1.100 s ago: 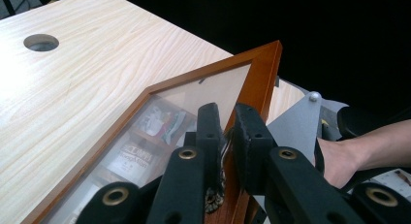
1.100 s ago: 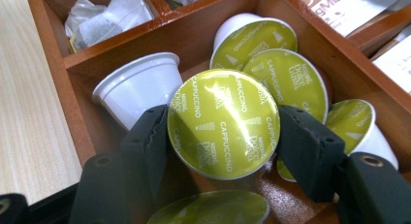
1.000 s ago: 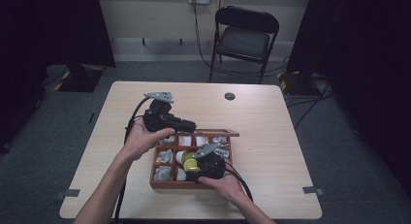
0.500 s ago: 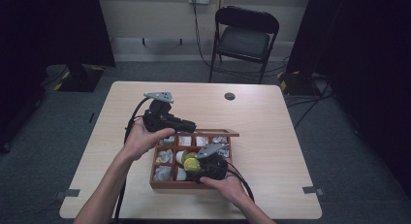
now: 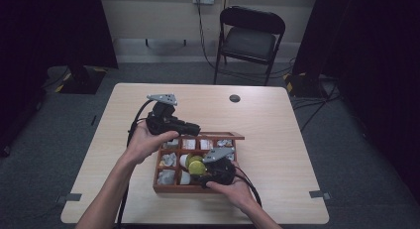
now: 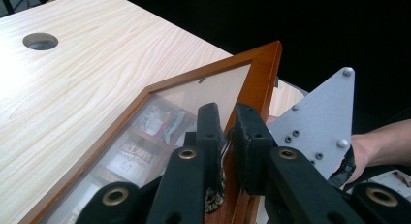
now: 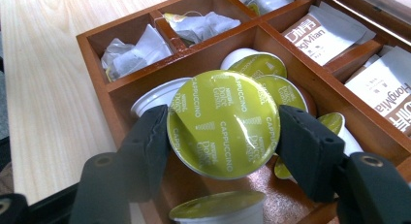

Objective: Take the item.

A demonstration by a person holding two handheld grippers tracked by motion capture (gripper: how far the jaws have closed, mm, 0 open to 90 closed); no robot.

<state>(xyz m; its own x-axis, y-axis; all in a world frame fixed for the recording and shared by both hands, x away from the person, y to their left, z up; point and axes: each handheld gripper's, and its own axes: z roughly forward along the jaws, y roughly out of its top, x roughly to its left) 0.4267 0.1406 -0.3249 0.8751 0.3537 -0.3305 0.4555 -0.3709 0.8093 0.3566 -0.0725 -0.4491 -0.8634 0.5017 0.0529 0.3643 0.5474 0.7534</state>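
A wooden box (image 5: 163, 188) sits on the table (image 5: 277, 120), divided into compartments. The right gripper (image 7: 223, 132) has its jaws clamped on the rim of a coffee capsule (image 7: 223, 123) with a yellow-green foil top, held just above the compartment where more capsules (image 7: 259, 65) lie. Neighbouring compartments hold tea bags (image 7: 133, 52) and white sachets (image 7: 317, 35). The left gripper (image 6: 227, 132) has its jaws nearly together, pinching the wooden frame of the glass lid (image 6: 264, 71), which stands raised over the box.
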